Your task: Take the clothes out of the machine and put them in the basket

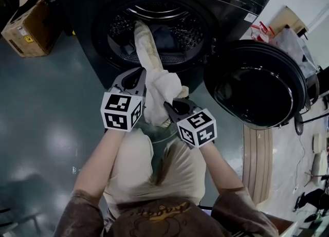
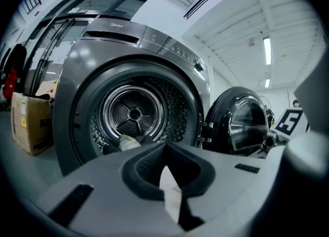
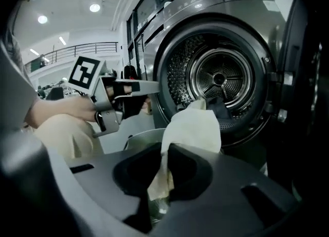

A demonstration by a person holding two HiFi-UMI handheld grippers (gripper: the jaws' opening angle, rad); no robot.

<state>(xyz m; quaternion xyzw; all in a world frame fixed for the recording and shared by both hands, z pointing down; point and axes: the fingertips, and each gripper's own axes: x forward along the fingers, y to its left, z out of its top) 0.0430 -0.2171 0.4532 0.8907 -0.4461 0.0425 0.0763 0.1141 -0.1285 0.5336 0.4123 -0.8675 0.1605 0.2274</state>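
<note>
Washing machine, dark and front-loading, fills the top of the head view. Its round door is swung wide to the right, so the drum mouth is unobstructed, and open floor lies to the left. A cream garment trails from the drum over the lip toward the grey basket just below. The left gripper and right gripper sit side by side, both clamped on that cloth. Only the gripper views show the drum's ribbed back wall.
</note>
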